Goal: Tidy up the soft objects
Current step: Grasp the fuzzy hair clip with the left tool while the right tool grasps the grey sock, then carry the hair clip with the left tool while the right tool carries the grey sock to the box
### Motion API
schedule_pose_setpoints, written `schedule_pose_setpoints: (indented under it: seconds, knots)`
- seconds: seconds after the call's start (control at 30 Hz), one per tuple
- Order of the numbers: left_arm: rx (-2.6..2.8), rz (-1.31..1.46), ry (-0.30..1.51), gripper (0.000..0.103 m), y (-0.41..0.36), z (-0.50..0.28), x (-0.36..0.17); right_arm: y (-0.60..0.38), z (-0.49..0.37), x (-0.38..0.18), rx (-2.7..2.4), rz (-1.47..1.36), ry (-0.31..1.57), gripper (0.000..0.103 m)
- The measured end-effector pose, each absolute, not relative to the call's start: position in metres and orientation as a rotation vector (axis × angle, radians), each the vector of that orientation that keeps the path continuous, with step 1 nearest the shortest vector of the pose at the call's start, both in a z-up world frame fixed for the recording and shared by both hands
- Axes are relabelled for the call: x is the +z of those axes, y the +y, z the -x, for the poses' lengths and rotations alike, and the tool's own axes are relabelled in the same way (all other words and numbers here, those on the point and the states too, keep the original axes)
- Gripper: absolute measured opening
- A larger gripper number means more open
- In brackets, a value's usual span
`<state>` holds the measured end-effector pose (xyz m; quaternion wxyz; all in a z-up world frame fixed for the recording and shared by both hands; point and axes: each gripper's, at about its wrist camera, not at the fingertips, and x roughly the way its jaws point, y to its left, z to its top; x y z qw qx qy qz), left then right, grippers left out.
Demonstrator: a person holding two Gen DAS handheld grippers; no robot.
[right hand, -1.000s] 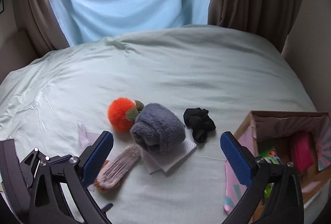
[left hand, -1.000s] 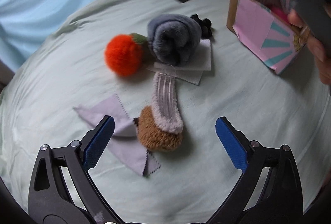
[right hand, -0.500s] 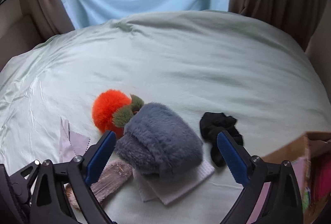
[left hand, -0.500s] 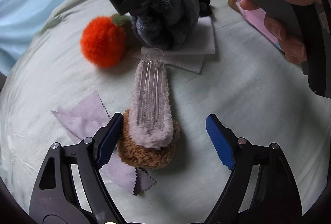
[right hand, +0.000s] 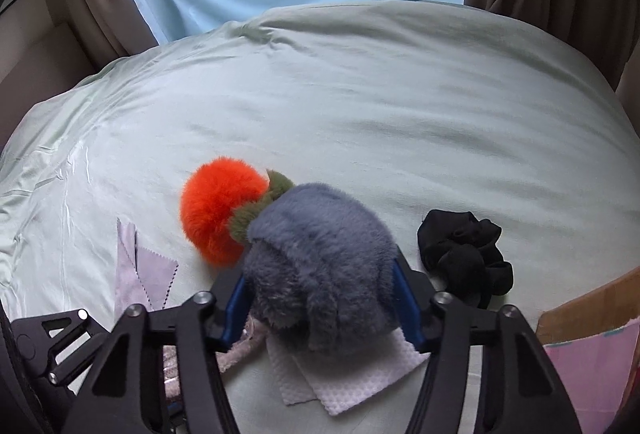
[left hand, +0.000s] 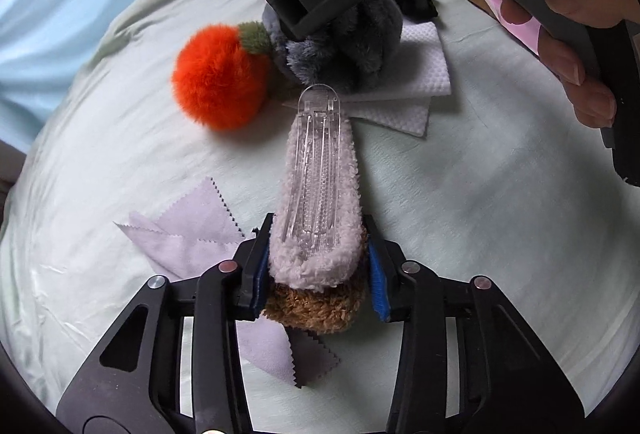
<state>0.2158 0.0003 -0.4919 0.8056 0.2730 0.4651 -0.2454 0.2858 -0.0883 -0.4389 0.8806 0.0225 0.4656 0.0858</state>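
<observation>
- Left wrist view: my left tongs (left hand: 316, 274) are clamped on the pale fluffy hair clip (left hand: 316, 193), with a blue pad pressing on each side of its near end.
- A clear plastic clip part runs along the top of this fluffy hair clip, and its far tip points to the grey fluffy bundle (left hand: 348, 45).
- Under the near end of the pale clip I see a brown fluffy piece (left hand: 316, 308); it also sits between my left tongs.
- A lilac cloth with zigzag edges (left hand: 188, 238) lies flat on the bed (left hand: 480, 213), partly under the brown piece.
- Right wrist view: my right tongs (right hand: 320, 298) are closed on the grey fluffy bundle, one blue pad on each side of it.
- The grey bundle rests on a white paper towel (right hand: 344, 378), which lies on the bed.
- An orange pom-pom with a green leaf (right hand: 220, 205) is touching the grey bundle on its left.
- A black scrunchie (right hand: 464, 254) lies near the grey bundle on its right, apart from it.
- A cardboard box with pink lining (right hand: 588, 338) stands to the right of the grey bundle, beyond the scrunchie.
</observation>
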Motion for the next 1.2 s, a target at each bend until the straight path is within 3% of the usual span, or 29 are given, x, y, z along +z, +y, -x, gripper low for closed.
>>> schedule_pose_setpoints:
  seconds: [0.13,0.43,0.97,1.2]
  knots:
    - [-0.526,-0.559,0.989,0.034,0.007,-0.213,-0.484,-0.087,-0.281,-0.431,0.167,-0.039,0.963,0.045]
    - [-0.519,-0.535,0.923,0.033,0.013,-0.195,-0.444,-0.103,-0.255,-0.400,0.125,-0.115,0.944,0.045]
    - [-0.445,-0.436,0.847,0.034,0.026,-0.151,-0.280,-0.128,-0.170,-0.228,0.038,-0.169,0.862,0.045]
    - [-0.457,-0.379,0.804,0.034,-0.007,-0.147,-0.222,-0.175,-0.130,-0.169,-0.047,-0.209,0.813,0.045]
